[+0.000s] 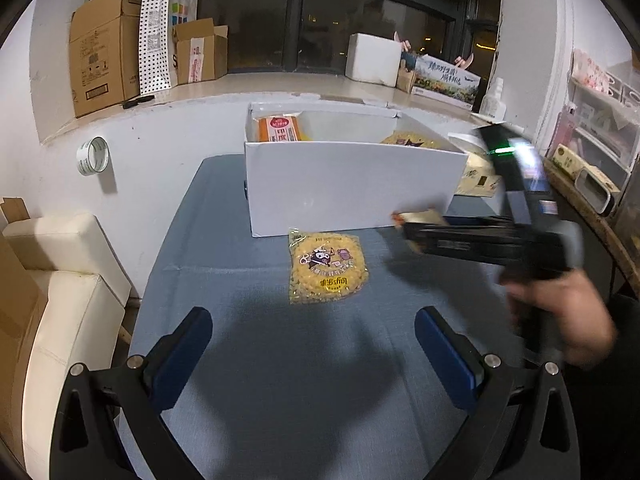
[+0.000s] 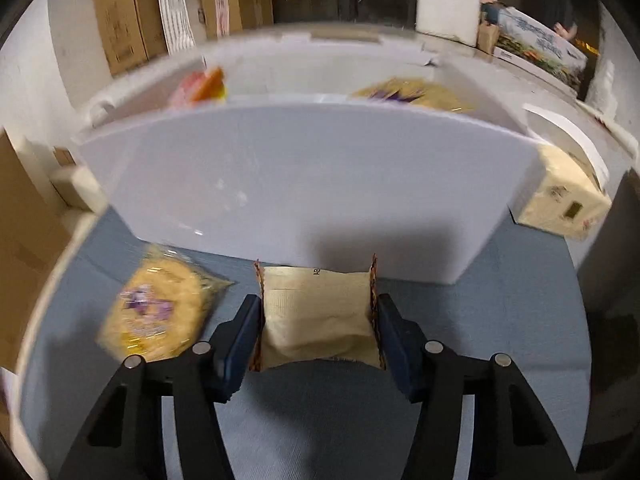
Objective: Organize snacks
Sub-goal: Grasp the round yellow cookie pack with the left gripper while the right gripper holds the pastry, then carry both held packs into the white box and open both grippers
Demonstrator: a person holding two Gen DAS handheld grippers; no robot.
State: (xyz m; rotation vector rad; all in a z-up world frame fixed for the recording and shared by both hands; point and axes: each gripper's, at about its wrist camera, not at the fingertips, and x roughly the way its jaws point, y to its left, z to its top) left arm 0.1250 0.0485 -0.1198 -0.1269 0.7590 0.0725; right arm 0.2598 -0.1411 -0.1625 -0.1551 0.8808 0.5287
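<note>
Tongs first: the right gripper (image 2: 318, 330) is clamped on a beige snack packet (image 2: 316, 316), its blue pads pressing the crimped orange-edged side seams; only the letters "AB" can be read on the wrapper. At twelve o'clock from that packet, just beyond it, stands the front wall of the white box (image 2: 304, 184), blocking the straight path ahead. At nine o'clock of the gripper a yellow round-snack bag (image 2: 160, 316) lies flat on the blue tablecloth (image 2: 500, 320), blurred here.

The left gripper (image 1: 314, 350) hangs with its jaws wide apart and nothing between them, above the cloth. At twelve o'clock from it the same yellow bag shows a cartoon figure and red-and-yellow print too small to read. Inside the box, at its eleven o'clock corner, stands an orange packet (image 1: 280, 129) with Chinese characters; another yellow bag (image 1: 412, 142) rests at one o'clock. At three o'clock the person's hand (image 1: 560, 312) grips the right tool, smeared by motion. A cream carton (image 2: 560, 204) sits beside the box's right end, possibly touching it. Cardboard boxes (image 1: 104, 48) line the window ledge, and a tape roll (image 1: 93, 156) hangs on the wall.
</note>
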